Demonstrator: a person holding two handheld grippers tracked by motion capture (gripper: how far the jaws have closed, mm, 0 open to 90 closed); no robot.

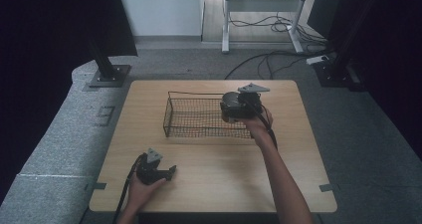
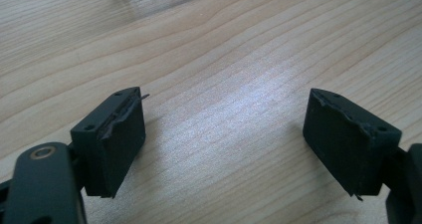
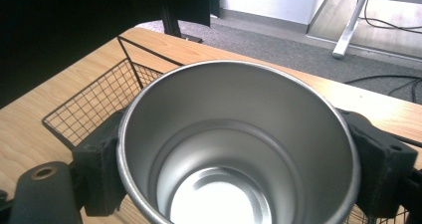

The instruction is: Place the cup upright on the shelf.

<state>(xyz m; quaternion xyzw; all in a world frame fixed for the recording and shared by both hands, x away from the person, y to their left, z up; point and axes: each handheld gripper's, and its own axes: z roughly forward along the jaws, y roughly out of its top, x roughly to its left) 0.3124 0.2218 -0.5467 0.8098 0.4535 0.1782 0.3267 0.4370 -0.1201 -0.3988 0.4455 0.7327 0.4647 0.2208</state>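
Nearest the camera, the left gripper is parked low on the bench, well in front of the wire basket and off toward its left end. In the left gripper view its jaws are spread wide with only bare wood grain between them, so it's released and nothing is being held there.

Moving right, the basket is set roughly mid-bench, long side facing the person, and no contents can be made out through the mesh.

At the basket's right end, the right gripper is clenched on a steel cup. In the right gripper view the cup is seen from above, mouth up, looking empty, with a black pad pressed against each side of its wall just below the rim. The cup appears to be held above the basket's right part, though whether its base is touching the mesh floor can't be told.

So the step in hand looks like the cup being placed into the basket. The next move probably calls for the cup to be lowered upright until it's seated on the mesh, kept off the side wires, and only then let go.
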